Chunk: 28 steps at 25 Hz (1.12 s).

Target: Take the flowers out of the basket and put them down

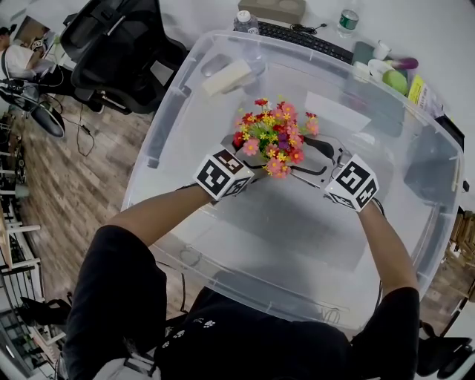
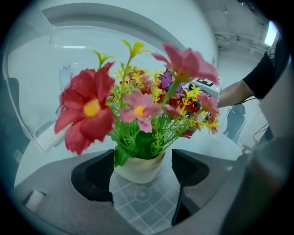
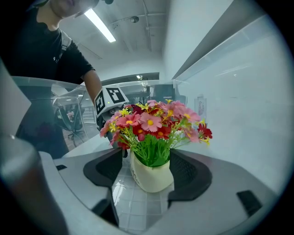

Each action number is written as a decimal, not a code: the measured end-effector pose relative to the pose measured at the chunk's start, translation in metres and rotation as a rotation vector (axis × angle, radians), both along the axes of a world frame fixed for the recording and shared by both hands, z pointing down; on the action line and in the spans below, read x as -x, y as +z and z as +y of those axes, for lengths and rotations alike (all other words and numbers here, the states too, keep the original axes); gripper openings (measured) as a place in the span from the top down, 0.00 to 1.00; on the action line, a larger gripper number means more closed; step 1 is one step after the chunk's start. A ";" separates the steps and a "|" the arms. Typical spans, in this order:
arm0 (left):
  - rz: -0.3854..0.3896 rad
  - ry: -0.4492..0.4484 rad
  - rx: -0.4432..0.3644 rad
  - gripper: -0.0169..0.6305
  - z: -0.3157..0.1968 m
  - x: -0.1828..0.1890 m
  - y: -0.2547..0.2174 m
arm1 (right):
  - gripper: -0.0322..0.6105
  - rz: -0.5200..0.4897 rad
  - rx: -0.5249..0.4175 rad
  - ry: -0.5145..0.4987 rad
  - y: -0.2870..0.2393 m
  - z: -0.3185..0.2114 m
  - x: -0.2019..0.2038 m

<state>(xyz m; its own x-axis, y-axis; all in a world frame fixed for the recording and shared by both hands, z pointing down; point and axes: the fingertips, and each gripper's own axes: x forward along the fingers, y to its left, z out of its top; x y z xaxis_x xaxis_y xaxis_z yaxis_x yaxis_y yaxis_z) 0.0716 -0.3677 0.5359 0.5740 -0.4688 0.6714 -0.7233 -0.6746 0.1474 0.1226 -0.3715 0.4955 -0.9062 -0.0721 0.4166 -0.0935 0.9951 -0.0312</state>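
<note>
A bunch of red, pink and yellow artificial flowers (image 1: 271, 137) stands upright in a small cream pot (image 2: 140, 167) on the ribbed floor of a big clear plastic bin (image 1: 445, 141). My left gripper (image 1: 249, 172) reaches in from the left and my right gripper (image 1: 315, 162) from the right. In the left gripper view the pot sits between the tips of my left gripper (image 2: 142, 158), with a narrow gap at its right jaw. The right gripper view shows the pot (image 3: 151, 176) deep between the jaws of my right gripper (image 3: 149, 167), with floor showing beside the left jaw. Both grippers are open.
The bin's high clear walls surround both grippers. Beyond it, a white block (image 1: 226, 78) shows through the far wall. On the table behind are a keyboard (image 1: 304, 35) and two bottles (image 1: 349, 18). A black office chair (image 1: 126, 52) stands at the far left.
</note>
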 end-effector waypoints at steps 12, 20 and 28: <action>0.005 0.029 -0.012 0.39 -0.003 -0.001 0.005 | 0.45 0.018 0.017 0.009 0.013 -0.002 0.000; 0.016 0.030 -0.005 0.39 -0.007 -0.002 0.007 | 0.45 0.026 0.032 0.020 0.022 -0.008 0.003; 0.001 0.064 -0.021 0.39 -0.009 -0.003 0.011 | 0.44 0.029 0.040 0.025 0.027 -0.009 0.002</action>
